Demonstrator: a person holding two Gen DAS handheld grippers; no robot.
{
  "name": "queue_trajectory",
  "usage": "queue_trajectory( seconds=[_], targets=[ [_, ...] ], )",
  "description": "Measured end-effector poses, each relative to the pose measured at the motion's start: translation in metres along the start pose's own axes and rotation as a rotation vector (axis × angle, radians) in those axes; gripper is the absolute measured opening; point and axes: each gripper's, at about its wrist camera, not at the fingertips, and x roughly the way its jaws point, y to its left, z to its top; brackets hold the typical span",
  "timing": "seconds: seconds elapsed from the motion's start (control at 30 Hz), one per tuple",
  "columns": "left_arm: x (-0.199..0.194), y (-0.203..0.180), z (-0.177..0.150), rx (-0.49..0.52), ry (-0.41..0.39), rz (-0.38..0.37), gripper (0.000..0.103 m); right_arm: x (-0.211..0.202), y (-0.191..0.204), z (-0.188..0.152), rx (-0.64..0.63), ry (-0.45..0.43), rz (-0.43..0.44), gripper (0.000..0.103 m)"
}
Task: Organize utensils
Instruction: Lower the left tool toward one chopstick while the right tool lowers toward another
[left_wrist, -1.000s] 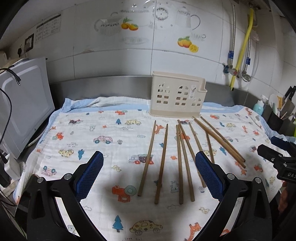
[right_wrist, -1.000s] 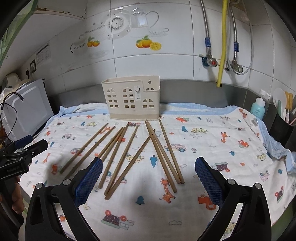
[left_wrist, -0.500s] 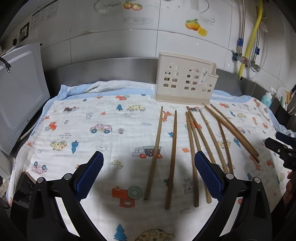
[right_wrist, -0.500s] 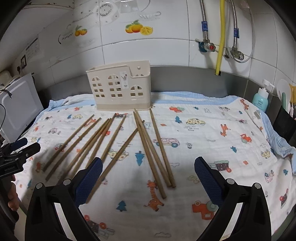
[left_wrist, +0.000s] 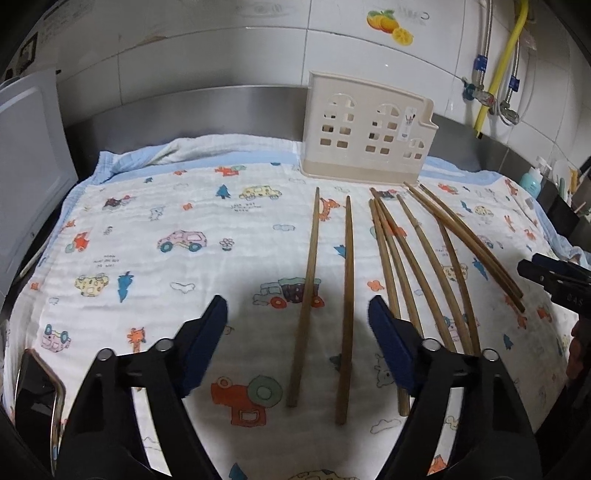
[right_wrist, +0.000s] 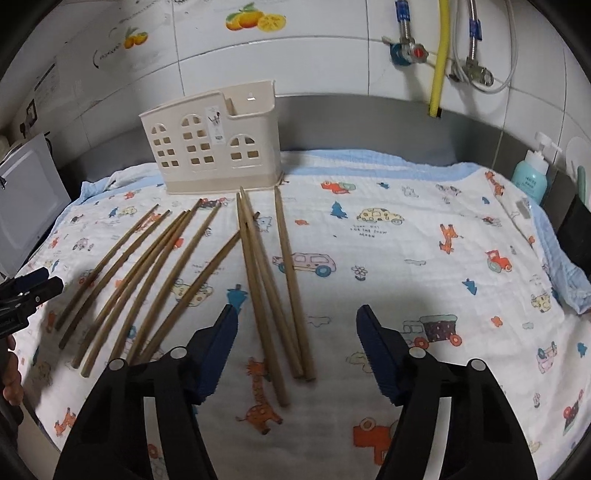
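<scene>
- The chopsticks (left_wrist: 346, 291) are laid flat on a printed cloth (left_wrist: 147, 236) that covers the table, in a loose fan in front of the cream holder (left_wrist: 365, 133), which stands upright at the far side.
- In the left wrist view, two sticks lie apart at the left of the group; the others are crowded at the right, and some are crossed or touching.
- The left gripper (left_wrist: 297, 343) is held low over the near ends of the two separate sticks. Its fingers (left_wrist: 207, 343) are spread wide and nothing is held.
- The right gripper (right_wrist: 297, 347) is placed over the near ends of the three rightmost sticks (right_wrist: 291, 280), also spread and empty.
- The sticks are judged to be light, stiff and thin, probably wood or bamboo, and not fragile. They can roll or turn between the pads.
- A hold a little inward from the near, thicker end is advised, on a stick that lies alone.
- The soft cloth could be pinched together with a stick, so a shallow approach is needed.
</scene>
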Motion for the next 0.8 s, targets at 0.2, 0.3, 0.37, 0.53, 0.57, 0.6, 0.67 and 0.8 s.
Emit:
queue_trajectory(
  seconds=[0.2, 0.3, 0.37, 0.53, 0.57, 0.6, 0.67, 0.8],
  targets=[
    [0.014, 0.003, 0.001, -0.018, 0.044, -0.032, 0.061, 0.011, -0.005, 0.002, -0.011, 0.033, 0.01, 0.047],
    [0.019, 0.006, 0.001, -0.024, 0.06, -0.041, 0.053, 0.018, -0.007, 0.003, -0.01, 0.053, 0.014, 0.04],
    [0.021, 0.006, 0.001, -0.023, 0.067, -0.042, 0.051, 0.02, -0.007, 0.003, -0.014, 0.058, 0.024, 0.03],
    [0.027, 0.009, 0.001, -0.03, 0.086, -0.05, 0.045, 0.028, -0.005, 0.001, -0.031, 0.081, 0.022, 0.016],
    [0.028, 0.009, 0.001, -0.032, 0.09, -0.047, 0.044, 0.029, -0.005, 0.001, -0.037, 0.087, 0.019, 0.014],
    [0.03, 0.01, 0.001, -0.037, 0.095, -0.048, 0.044, 0.03, -0.005, 0.0, -0.035, 0.089, 0.024, 0.013],
    [0.031, 0.011, 0.001, -0.037, 0.097, -0.046, 0.044, 0.031, -0.005, 0.0, -0.038, 0.091, 0.031, 0.01],
    [0.035, 0.012, -0.001, -0.039, 0.11, -0.048, 0.04, 0.031, -0.004, 0.0, -0.044, 0.091, 0.034, 0.006]
  ],
)
